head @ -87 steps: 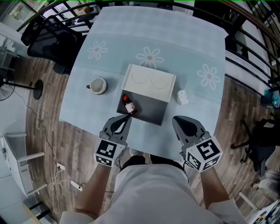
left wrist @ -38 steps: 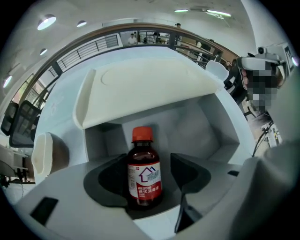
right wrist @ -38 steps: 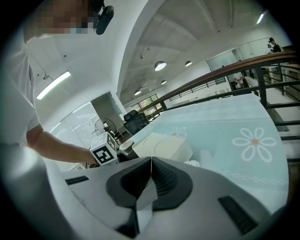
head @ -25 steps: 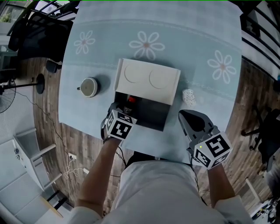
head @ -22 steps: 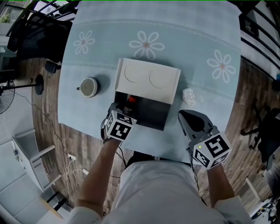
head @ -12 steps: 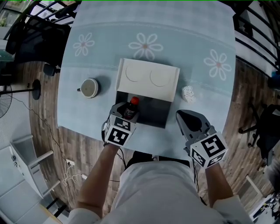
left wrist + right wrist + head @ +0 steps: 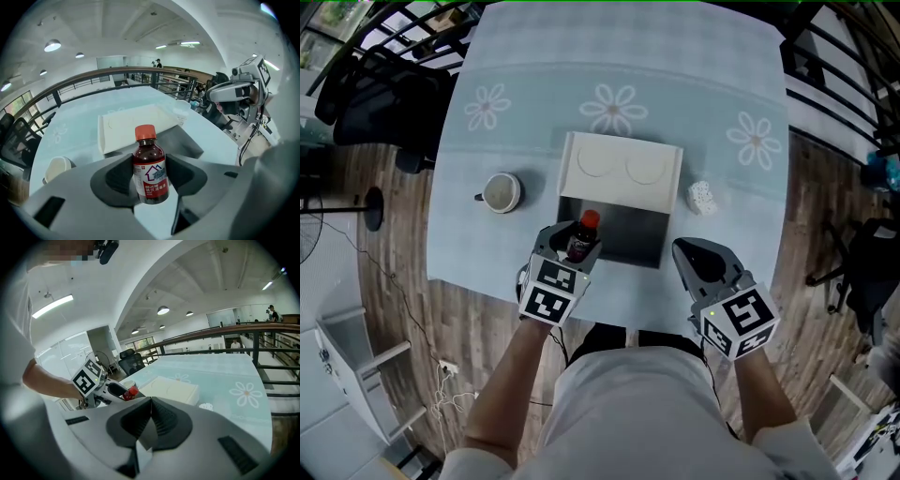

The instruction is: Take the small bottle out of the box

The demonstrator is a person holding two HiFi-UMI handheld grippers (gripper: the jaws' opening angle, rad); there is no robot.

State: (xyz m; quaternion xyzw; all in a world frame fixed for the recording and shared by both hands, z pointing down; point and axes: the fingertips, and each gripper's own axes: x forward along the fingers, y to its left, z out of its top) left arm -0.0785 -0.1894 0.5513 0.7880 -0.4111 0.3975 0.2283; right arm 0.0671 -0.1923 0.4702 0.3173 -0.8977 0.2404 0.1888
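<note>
A small brown bottle [image 7: 150,172] with an orange-red cap and a red-and-white label stands upright between the jaws of my left gripper [image 7: 149,180], and both pads press its sides. In the head view the bottle [image 7: 581,238] is held by the left gripper [image 7: 571,247] above the near left corner of the box [image 7: 630,240], a dark tray with its white lid [image 7: 622,171] folded back. My right gripper [image 7: 692,253] hovers to the right of the box at the table's near edge, shut and with nothing in it; its pads meet in its own view [image 7: 151,420].
A white cup [image 7: 502,191] stands left of the box and a small white crumpled thing [image 7: 702,197] lies to its right. The table [image 7: 619,66] has a pale blue cloth with daisy prints. A black office chair [image 7: 389,84] stands off the far left corner.
My left gripper has lifted the bottle out of the box's left side and turned it upright, drawing back a little toward the near edge. The right gripper has hardly moved.
</note>
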